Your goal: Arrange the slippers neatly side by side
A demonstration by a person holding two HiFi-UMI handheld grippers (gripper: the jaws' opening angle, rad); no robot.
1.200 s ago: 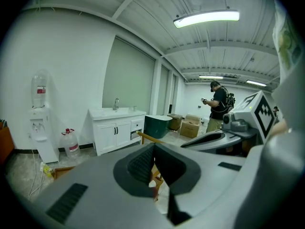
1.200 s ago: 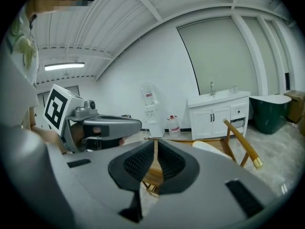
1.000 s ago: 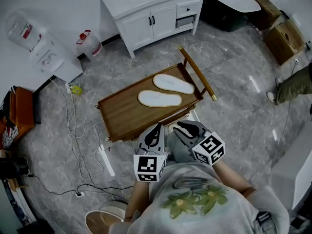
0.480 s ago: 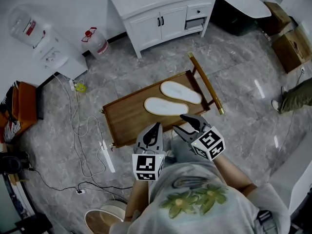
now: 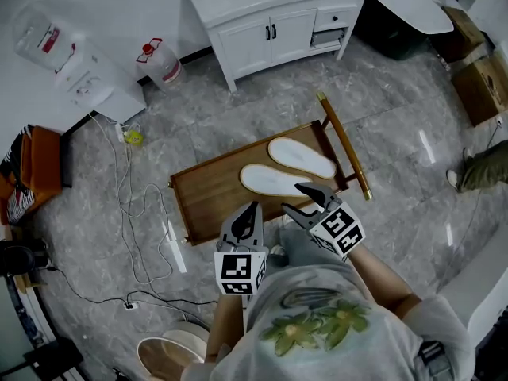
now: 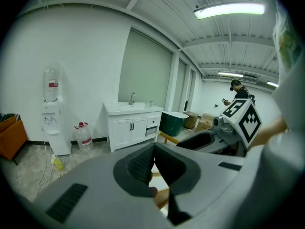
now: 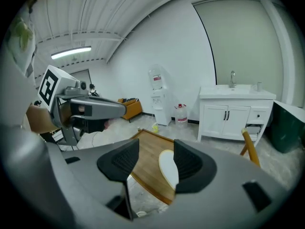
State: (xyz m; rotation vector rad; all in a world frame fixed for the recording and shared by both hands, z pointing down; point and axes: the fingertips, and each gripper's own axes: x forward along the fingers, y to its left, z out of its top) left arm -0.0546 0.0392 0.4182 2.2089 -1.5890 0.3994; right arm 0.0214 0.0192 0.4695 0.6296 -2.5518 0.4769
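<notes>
Two white slippers lie flat on a low wooden surface point(image 5: 208, 198) in the middle of a grey marble floor point(image 5: 397, 173). The nearer slipper point(image 5: 276, 180) and the farther slipper point(image 5: 302, 156) rest close side by side, both running lengthwise. The farther one sits a little more toward the end with the wooden handle point(image 5: 345, 145).

The person stands at the near edge of the surface, one gripper in each hand. The right gripper point(image 5: 298, 198) is held over that edge, near the nearer slipper. Its jaws have just been opening and now stand wide apart, gripping nothing. In the right gripper view, that gripper point(image 7: 155, 163) frames part of a slipper point(image 7: 167, 168) lying beyond the gap. The left gripper point(image 5: 254, 208) is just beside it, also at the near edge. In the left gripper view, its jaws are closed together and hold nothing.

Beyond the surface stands a white sink cabinet point(image 5: 274, 26). To the left are a water dispenser point(image 5: 67, 62), a water jug point(image 5: 163, 66) and loose cables point(image 5: 135, 236) on the floor.
</notes>
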